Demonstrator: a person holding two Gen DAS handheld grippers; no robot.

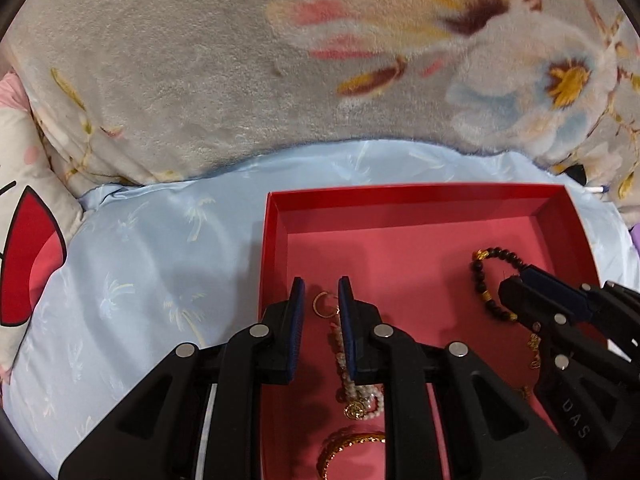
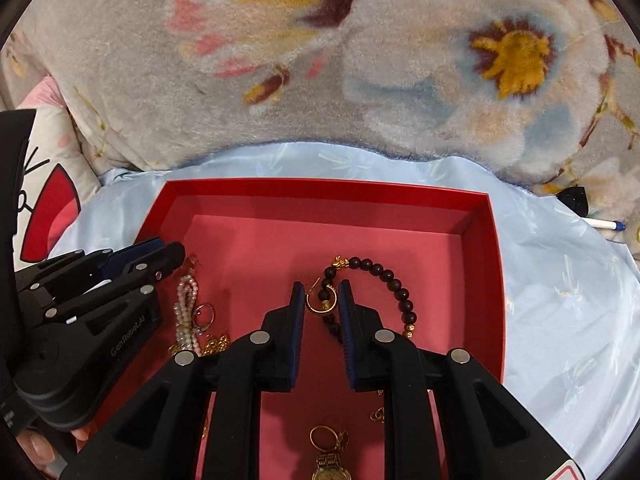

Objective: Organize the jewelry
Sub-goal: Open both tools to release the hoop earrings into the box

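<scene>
A red tray [image 1: 416, 194] [image 2: 320, 188] lies on a pale blue sheet and holds jewelry. My left gripper [image 1: 321, 289] is open over the tray's left part, above a small gold hoop [image 1: 325, 304] and a pearl strand [image 1: 352, 384]. A gold bangle [image 1: 352, 446] lies nearer me. My right gripper [image 2: 321, 292] is open over a gold hoop earring [image 2: 320, 302] beside a dark bead bracelet [image 2: 384, 280] [image 1: 486, 280]. The pearl strand [image 2: 186, 312], a ring [image 2: 204, 314], a gold ring [image 2: 324, 438] and a gold watch [image 2: 332, 468] also lie in the tray.
A fluffy floral blanket [image 1: 240, 80] [image 2: 360, 60] is piled behind the tray. A cartoon-print pillow [image 1: 28, 240] [image 2: 52, 184] sits at the left. A white pen [image 2: 604, 225] and a small black object [image 2: 574, 199] lie at the right on the sheet [image 2: 560, 280].
</scene>
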